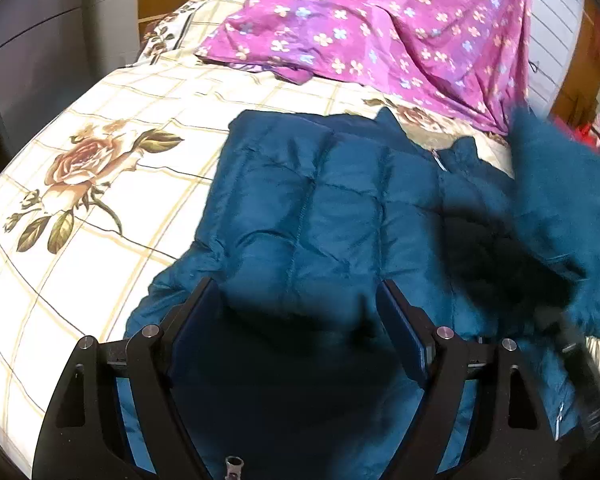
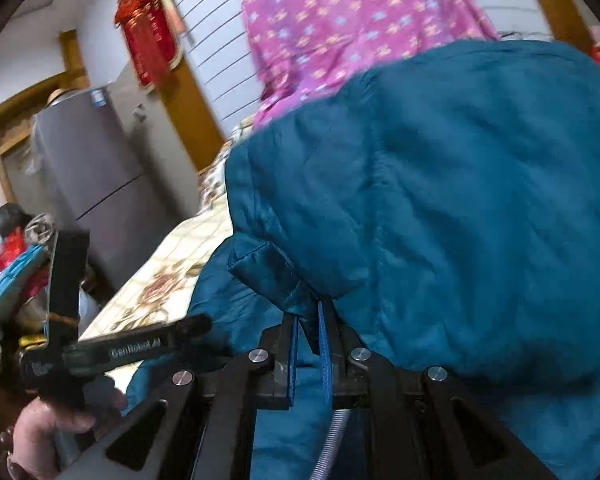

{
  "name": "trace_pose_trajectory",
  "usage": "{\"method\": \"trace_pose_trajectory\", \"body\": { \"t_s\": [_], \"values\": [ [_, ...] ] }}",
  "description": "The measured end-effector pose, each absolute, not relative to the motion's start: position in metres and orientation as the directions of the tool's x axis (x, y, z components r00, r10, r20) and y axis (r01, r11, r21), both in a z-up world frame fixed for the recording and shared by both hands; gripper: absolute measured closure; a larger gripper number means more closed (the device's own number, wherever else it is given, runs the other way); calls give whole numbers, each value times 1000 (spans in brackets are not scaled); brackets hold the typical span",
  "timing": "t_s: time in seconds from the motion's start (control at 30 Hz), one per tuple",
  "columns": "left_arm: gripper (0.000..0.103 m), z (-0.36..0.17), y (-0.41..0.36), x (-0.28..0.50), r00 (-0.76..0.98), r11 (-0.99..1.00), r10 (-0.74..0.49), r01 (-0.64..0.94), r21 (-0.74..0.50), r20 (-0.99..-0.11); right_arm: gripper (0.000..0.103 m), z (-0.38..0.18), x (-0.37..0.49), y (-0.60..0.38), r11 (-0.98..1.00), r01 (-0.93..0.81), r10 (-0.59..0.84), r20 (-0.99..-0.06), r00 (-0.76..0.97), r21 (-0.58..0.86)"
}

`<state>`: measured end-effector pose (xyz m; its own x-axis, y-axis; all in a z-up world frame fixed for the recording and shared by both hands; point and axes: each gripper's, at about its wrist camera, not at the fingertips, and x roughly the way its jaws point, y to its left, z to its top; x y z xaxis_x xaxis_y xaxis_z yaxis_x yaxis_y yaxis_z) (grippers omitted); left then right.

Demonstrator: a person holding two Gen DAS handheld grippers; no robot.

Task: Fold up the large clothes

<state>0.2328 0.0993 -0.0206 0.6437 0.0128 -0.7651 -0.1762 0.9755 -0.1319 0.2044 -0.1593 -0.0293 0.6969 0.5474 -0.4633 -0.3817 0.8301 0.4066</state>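
Left wrist: one teal jacket (image 1: 320,200).

We are in a home bedroom. A bed (image 1: 112,92) carries a cream checked sheet printed with roses, and a purple flowered cover (image 1: 380,28) lies bunched at its far edge. Beside the bed we see a grey two-door fridge (image 2: 96,176), a red hanging ornament (image 2: 148,36) on the wall, wooden door frames, and a heap of colourful household clutter (image 2: 8,264).
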Motion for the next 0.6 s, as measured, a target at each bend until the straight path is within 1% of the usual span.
{"method": "trace_pose_trajectory", "body": {
  "t_s": [0.1, 0.17, 0.23, 0.27, 0.3, 0.37, 0.4, 0.5, 0.6],
  "values": [
    [22, -22, 105, 235, 638, 972, 16, -190, -137, -769, 94, -42, 216, -150, 802, -401, 588, -467, 661, 442],
    [22, -24, 107, 236, 633, 970, 14, -196, -142, -774, 94, -48, 218, -143, 803, -403, 589, -481, 649, 439],
    [22, -26, 109, 238, 627, 969, 3, -195, -154, -779, 89, -51, 219, -140, 808, -394, 583, -498, 641, 438],
    [22, -27, 108, 238, 625, 968, -2, -195, -158, -780, 75, -51, 219, -140, 801, -393, 592, -498, 633, 452],
    [22, -28, 109, 238, 623, 967, -12, -192, -168, -782, 44, -51, 220, -141, 796, -389, 597, -497, 629, 463],
    [22, -29, 107, 238, 621, 965, -25, -188, -181, -783, 14, -46, 213, -141, 801, -371, 586, -490, 645, 469],
    [22, -29, 107, 238, 622, 965, -30, -186, -185, -783, 14, -44, 210, -142, 808, -366, 577, -489, 654, 462],
    [22, -27, 106, 237, 633, 963, -42, -181, -202, -773, 14, -34, 204, -140, 843, -346, 531, -537, 655, 411],
    [22, -30, 96, 240, 629, 958, -130, -118, -260, -766, 14, -23, 193, -145, 929, -284, 371, -603, 706, 239]
  ]
}}
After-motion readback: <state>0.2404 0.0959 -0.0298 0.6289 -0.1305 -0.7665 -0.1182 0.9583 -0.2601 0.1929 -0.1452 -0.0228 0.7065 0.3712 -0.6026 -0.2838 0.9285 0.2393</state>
